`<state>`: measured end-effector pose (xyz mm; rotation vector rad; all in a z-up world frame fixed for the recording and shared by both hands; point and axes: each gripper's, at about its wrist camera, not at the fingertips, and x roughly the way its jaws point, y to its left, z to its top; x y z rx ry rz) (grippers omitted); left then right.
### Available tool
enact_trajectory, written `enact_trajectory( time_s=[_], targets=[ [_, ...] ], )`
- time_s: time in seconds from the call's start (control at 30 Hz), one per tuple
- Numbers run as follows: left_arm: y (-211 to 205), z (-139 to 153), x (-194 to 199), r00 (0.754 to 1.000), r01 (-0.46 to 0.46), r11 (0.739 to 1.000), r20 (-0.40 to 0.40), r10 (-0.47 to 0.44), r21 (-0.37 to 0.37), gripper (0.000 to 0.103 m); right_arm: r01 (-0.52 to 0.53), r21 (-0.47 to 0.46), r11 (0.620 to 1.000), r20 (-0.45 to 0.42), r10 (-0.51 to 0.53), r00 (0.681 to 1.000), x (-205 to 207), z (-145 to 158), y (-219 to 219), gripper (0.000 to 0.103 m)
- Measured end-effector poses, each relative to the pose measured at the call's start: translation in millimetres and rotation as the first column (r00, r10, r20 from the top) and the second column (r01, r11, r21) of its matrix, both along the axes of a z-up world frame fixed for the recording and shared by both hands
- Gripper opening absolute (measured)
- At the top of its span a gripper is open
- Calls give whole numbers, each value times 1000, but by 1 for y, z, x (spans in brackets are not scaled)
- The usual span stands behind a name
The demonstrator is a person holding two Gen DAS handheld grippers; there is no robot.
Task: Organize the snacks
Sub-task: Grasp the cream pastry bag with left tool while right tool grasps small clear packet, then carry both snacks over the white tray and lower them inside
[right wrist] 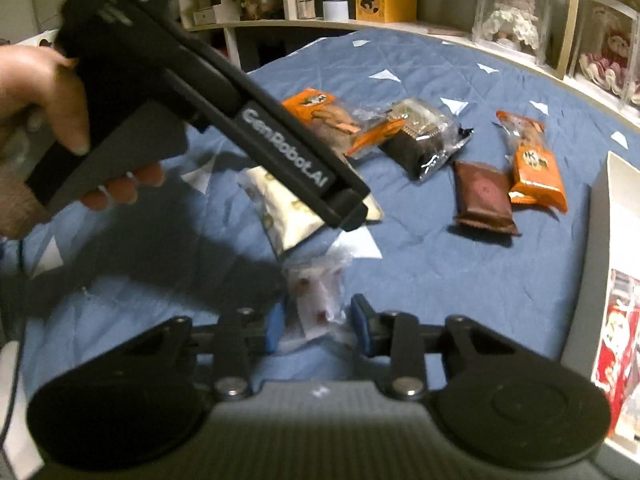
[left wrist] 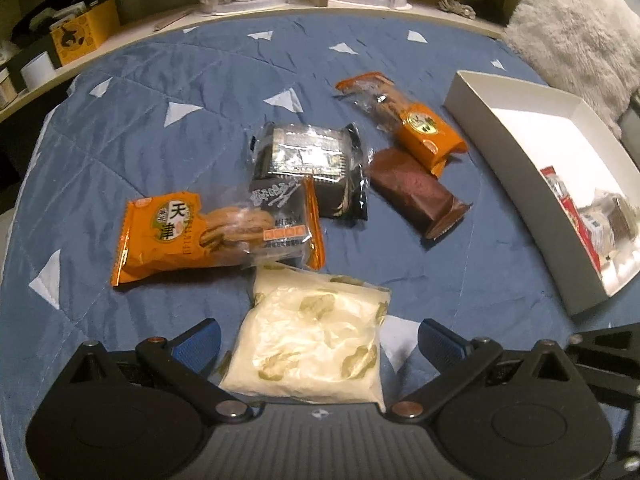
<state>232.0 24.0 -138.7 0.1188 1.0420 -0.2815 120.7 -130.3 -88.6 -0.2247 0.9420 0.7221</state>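
The quilt (left wrist: 200, 128) was blue cloth, stitched and creased, with a faint sheen. The cream pack (left wrist: 316, 340) looked like soft, translucent plastic film, slightly glossy. Both orange packs (left wrist: 160, 236) (left wrist: 428, 132) were shiny plastic with clear windows; the black pack (left wrist: 316, 168) was crinkled glossy film, and the brown pack (left wrist: 412, 192) had a duller, matt wrapper. The clear packet (right wrist: 316, 304) was thin, wrinkled transparent film. The box (left wrist: 500, 152) looked like smooth matt white card. The rug (left wrist: 572, 36) was shaggy, fluffy fabric. The left gripper (left wrist: 318, 344) and right gripper (right wrist: 318, 322) were matt black plastic with metal pivot pins, and their blue pads (left wrist: 200, 340) looked ribbed and rubbery.
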Motion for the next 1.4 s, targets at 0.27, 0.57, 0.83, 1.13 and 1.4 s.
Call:
enact_trajectory(
  time_s=[0.27,0.57,0.83,1.13,1.4],
  targets=[
    [-5,-10,0,995,75,997,-66,-76,-15,103,34,-14,999,-85,-35,996,-20,7,-15,41],
    [-3,-6,-1,990,-56,996,-131,46,-69,102,3,-52,999,-101,-8,995,-34,8,-11,42],
    [1,-7,6,973,-210,975,-108,203,-66,87,-6,-92,996,-89,-2,996,-39,6,-5,40],
    [-8,-16,3,987,-147,989,-66,148,19,79,2,-94,996,-104,-12,995,-32,2,-5,39],
    [-6,-8,-7,987,-143,990,-67,144,8,65,51,-75,996,-119,-60,991,-26,3,-12,35]
  ],
)
